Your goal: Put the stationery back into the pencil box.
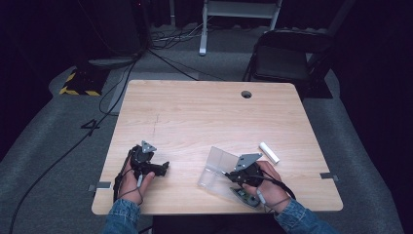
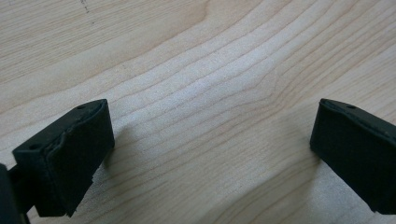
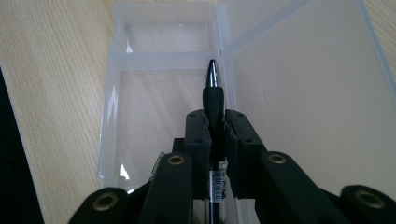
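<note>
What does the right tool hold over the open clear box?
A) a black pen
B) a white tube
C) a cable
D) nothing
A: in the right gripper view, the right tool is shut on a black pen whose tip points into the box.

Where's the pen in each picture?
High view: the pen is low, right of centre, a thin dark tip at the right gripper, over the clear box.
Left gripper view: just bare table between open jaws.
Right gripper view: pen at centre, clamped, pointing up.
Shared landmark: the clear box.
</note>
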